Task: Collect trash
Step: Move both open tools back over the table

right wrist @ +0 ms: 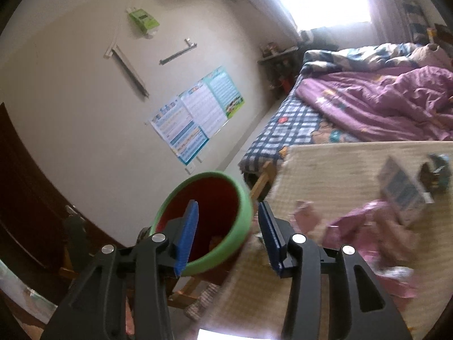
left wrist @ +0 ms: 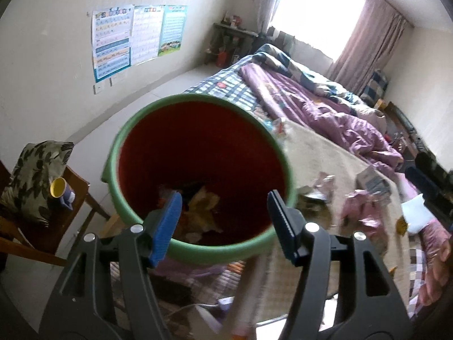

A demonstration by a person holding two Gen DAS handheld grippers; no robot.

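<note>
A bedroom mat (right wrist: pixel 325 170) is holding a crumpled pink wrapper (right wrist: pixel 368 226), far right of the green-rimmed red bin (right wrist: pixel 243 198). It looks light, soft; pinch its edge. Left gripper (left wrist: pixel 223 215) and right gripper (right wrist: pixel 226 232) are gaping empty.

Bright window (left wrist: pixel 317 8), cream wall (left wrist: pixel 51 42) with posters (left wrist: pixel 133 36), unmade bed (left wrist: pixel 311 104).

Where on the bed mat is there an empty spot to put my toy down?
The beige mat is bare along its far edge, between the checked sheet and the purple quilt. Nearer, it's crowded: pink wrappers and a small box lie there.
</note>
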